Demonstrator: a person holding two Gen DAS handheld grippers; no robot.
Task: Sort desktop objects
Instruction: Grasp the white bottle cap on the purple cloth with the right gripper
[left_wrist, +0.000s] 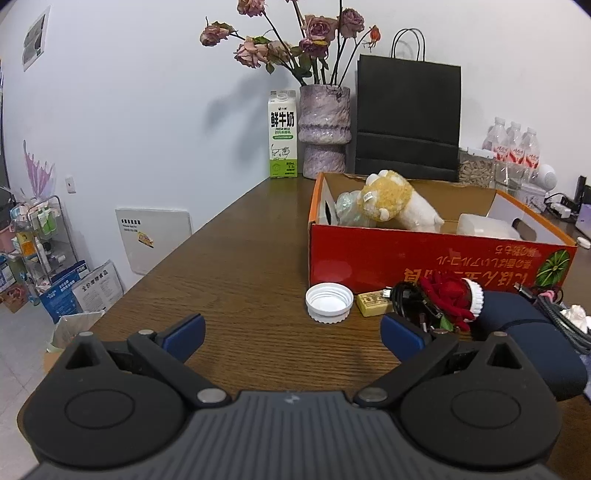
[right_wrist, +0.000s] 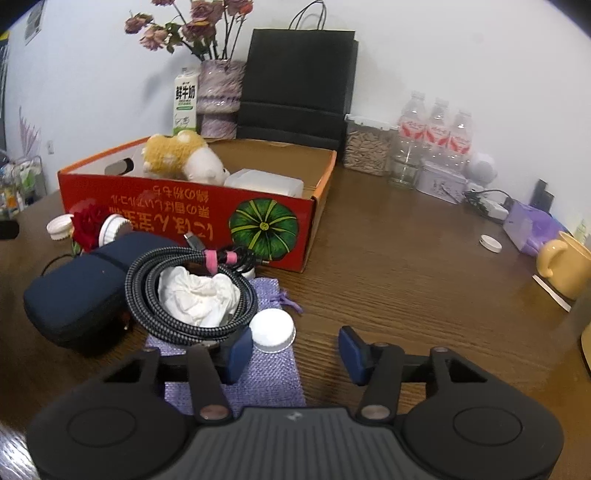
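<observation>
A red cardboard box (left_wrist: 424, 254) (right_wrist: 177, 210) stands on the wooden table and holds a yellow-and-white plush toy (left_wrist: 395, 203) (right_wrist: 184, 155) and a white block (right_wrist: 264, 182). In front of it lie an upturned white cap (left_wrist: 328, 302), a small yellow block (left_wrist: 375, 303), a red rose (left_wrist: 452, 295), a navy case (right_wrist: 77, 291), a coiled braided cable (right_wrist: 147, 306) around crumpled tissue (right_wrist: 197, 295), and a purple pouch (right_wrist: 258, 373). My left gripper (left_wrist: 291, 338) is open over bare table. My right gripper (right_wrist: 295, 354) is open, and a white bottle cap (right_wrist: 272, 329) lies just ahead by its left finger, untouched.
At the back stand a milk carton (left_wrist: 282, 136), a vase of dried roses (left_wrist: 324, 129), a black paper bag (left_wrist: 408, 118), water bottles (right_wrist: 436, 129) and a seed jar (right_wrist: 365, 147). On the right are a yellow mug (right_wrist: 565, 266), a purple box (right_wrist: 532, 229) and a small white lid (right_wrist: 490, 243).
</observation>
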